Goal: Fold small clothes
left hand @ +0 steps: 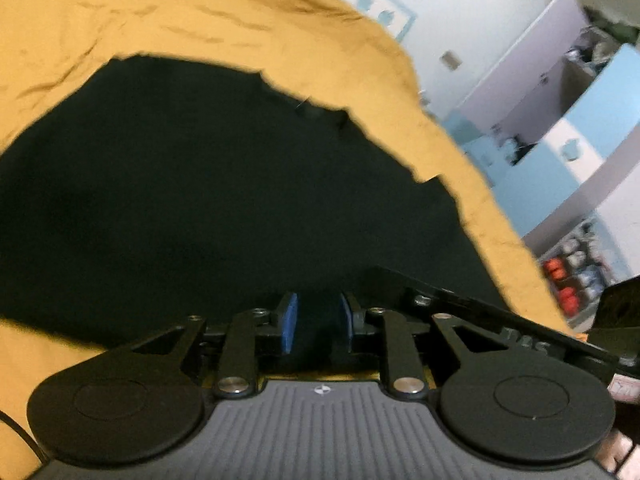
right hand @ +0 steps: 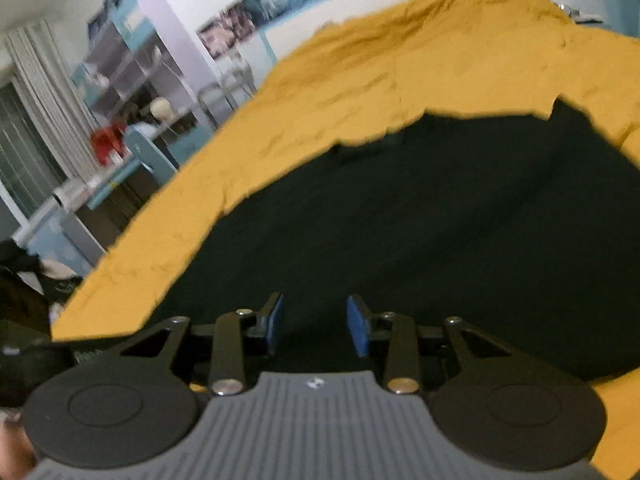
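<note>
Lying flat across a mustard-yellow cover (left hand: 120, 20), the dark garment (left hand: 200, 180) fills the middle of both wrist views. Its far edge is ragged, with small notches and a tab sticking out on the right in the left wrist view; its near edge runs under the gripper bodies. Yellow cover shows all round it, with a wide band on the far side and narrower strips to left and right. Beyond the right edge of the cover in the left wrist view stand pale blue and white cabinets (left hand: 560, 112); beyond the left edge in the right wrist view are open shelves (right hand: 128, 68) and a curtain (right hand: 44, 92).

In its own view the left gripper (left hand: 318, 320) has its blue pads (left hand: 289, 322) a narrow gap apart, with only dark cloth showing behind the gap and nothing pinched. The right gripper (right hand: 316, 326) stands a little wider, its blue pads (right hand: 357, 330) parted with no fabric between them. Whether either set of fingertips touches the garment I cannot tell.

Both grippers tilt downward toward the cloth from its near side. Part of the right gripper's black body (left hand: 520, 332) appears close beside the left one, at the lower right of the left wrist view. Both pictures are slightly smeared.
</note>
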`<action>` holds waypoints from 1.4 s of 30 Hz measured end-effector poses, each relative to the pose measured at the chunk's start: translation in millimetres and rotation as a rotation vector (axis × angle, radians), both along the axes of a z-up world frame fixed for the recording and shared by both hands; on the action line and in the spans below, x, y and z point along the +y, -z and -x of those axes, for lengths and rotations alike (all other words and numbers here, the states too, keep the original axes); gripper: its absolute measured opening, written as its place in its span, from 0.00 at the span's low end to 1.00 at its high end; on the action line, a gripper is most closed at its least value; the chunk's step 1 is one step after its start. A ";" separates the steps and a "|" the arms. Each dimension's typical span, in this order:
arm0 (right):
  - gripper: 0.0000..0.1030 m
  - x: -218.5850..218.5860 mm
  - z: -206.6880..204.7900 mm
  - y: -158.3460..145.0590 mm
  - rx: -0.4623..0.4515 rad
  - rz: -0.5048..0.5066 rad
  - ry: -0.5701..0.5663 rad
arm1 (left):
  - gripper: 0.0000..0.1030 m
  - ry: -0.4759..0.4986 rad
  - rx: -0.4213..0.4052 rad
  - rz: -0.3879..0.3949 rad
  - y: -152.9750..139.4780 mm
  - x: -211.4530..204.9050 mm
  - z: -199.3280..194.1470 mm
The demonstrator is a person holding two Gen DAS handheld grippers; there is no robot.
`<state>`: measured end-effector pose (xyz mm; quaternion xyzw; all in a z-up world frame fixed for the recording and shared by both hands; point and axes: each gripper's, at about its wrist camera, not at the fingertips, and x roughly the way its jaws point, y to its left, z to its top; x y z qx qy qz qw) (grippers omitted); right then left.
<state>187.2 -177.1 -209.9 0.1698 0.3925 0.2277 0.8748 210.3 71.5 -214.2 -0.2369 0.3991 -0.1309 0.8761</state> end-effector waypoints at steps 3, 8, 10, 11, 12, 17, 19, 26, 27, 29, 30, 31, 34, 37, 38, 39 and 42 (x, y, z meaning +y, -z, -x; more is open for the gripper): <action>0.22 2.2 -4.7 18.7 0.060 0.035 0.031 | 0.22 -0.046 0.036 0.000 12.3 13.9 -0.9; 0.13 -65.7 1.8 19.8 0.052 0.058 0.161 | 0.23 -0.197 0.042 -0.003 11.1 72.5 14.1; 0.14 -103.1 2.9 20.3 0.043 0.080 0.222 | 0.23 -0.250 0.044 -0.010 10.4 100.2 24.8; 0.14 -127.4 3.7 21.1 0.052 0.079 0.260 | 0.22 -0.280 0.051 0.000 11.7 115.7 29.8; 0.14 -147.1 3.9 22.0 0.060 0.078 0.298 | 0.22 -0.303 0.054 0.015 13.3 130.1 34.7; 0.00 -213.0 6.4 27.6 0.076 0.101 0.375 | 0.14 -0.355 0.060 0.051 19.2 163.9 46.2; 0.00 -210.2 9.8 29.3 0.067 0.131 0.357 | 0.13 -0.341 0.068 0.035 23.5 163.1 44.5; 0.02 -193.8 15.6 21.1 0.049 0.207 0.363 | 0.13 -0.328 0.073 0.021 22.4 159.5 43.7; 0.02 -194.8 18.1 18.2 0.051 0.209 0.380 | 0.14 -0.330 0.071 0.032 19.3 160.6 44.5; 0.15 -180.0 18.5 3.4 0.016 0.202 0.387 | 0.18 -0.314 0.048 0.015 8.5 158.4 46.5; 0.25 -170.8 21.1 -5.2 -0.017 0.195 0.376 | 0.22 -0.303 0.030 0.002 3.1 155.7 46.6; 0.28 -158.0 18.8 -15.1 -0.050 0.185 0.347 | 0.25 -0.294 0.011 -0.012 -2.8 151.6 47.1; 0.28 -112.3 -5.8 -36.2 -0.097 0.162 0.238 | 0.26 -0.246 -0.028 -0.025 -15.1 137.7 41.0; 0.28 -61.0 -50.2 -45.5 -0.120 0.150 0.156 | 0.31 -0.217 0.001 -0.109 -22.2 118.8 26.8; 0.28 -40.9 -69.4 -46.4 -0.136 0.160 0.132 | 0.32 -0.211 0.019 -0.147 -23.5 113.8 22.0; 0.28 -25.1 -86.6 -45.8 -0.144 0.167 0.120 | 0.32 -0.201 0.028 -0.173 -24.3 108.9 17.2; 0.28 15.8 -137.1 -37.8 -0.130 0.174 0.104 | 0.40 -0.174 0.046 -0.215 -20.4 99.0 2.6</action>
